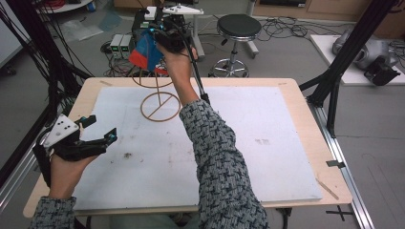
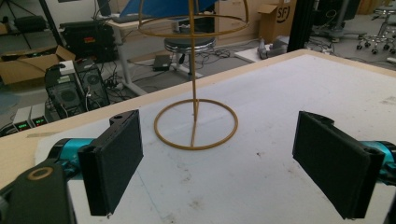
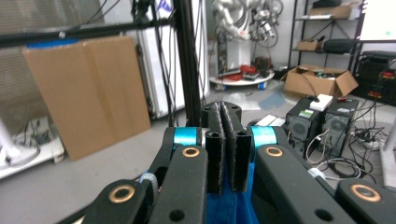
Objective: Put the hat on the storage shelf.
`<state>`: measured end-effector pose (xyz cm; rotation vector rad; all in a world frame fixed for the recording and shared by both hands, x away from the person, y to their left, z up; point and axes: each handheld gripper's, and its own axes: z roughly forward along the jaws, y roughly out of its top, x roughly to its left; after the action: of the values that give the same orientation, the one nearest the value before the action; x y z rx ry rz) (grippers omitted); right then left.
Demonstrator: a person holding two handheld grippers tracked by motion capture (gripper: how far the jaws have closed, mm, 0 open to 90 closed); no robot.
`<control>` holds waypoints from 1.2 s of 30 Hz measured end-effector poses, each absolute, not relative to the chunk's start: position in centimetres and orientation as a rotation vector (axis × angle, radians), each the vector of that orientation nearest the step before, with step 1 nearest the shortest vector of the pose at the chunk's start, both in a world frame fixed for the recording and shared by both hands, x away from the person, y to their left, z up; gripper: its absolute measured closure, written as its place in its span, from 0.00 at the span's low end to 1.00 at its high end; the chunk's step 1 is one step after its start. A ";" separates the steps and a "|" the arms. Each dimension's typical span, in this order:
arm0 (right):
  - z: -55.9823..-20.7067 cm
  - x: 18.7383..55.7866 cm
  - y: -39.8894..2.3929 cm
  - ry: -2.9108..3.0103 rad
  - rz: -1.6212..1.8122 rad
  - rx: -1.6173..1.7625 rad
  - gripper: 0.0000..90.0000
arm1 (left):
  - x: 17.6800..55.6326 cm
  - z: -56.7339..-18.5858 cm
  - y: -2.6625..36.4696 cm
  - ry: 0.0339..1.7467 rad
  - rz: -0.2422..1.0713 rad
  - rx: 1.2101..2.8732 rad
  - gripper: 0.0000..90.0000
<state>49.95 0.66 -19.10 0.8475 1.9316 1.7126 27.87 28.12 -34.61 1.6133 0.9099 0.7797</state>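
The left gripper [image 1: 98, 130] rests low at eight o'clock, jaws spread wide, aimed toward one o'clock. The right arm [image 1: 210, 143] stretches up to twelve o'clock, its gripper [image 1: 160, 36] raised, jaws pressed together.

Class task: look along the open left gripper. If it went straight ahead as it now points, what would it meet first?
Probably the wire stand: its ring base lies on the white mat ahead of the left gripper, between the open jaws. Depth is uncertain.

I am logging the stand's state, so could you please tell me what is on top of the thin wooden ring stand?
A blue and red cloth, held by the right tongs, covers the wooden ring stand's top; whatever is beneath stays hidden.
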 end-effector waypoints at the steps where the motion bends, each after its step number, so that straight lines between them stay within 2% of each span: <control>1: -19.2 49.9 0.7 1.939 1.707 0.841 0.98 | 27.9 -34.6 28.2 0.910 0.779 1.617 0.18; 16: -21.5 47.9 2.4 2.073 1.621 0.776 0.98 | 27.9 -34.8 28.0 0.904 0.767 1.628 0.18; 36: -24.5 47.9 3.4 2.102 1.570 0.781 0.98 | 27.9 -34.8 28.0 0.909 0.770 1.634 0.18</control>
<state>47.93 3.43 -24.50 0.7806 2.1023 1.5704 27.89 28.00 -34.80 1.6338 0.9085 0.7702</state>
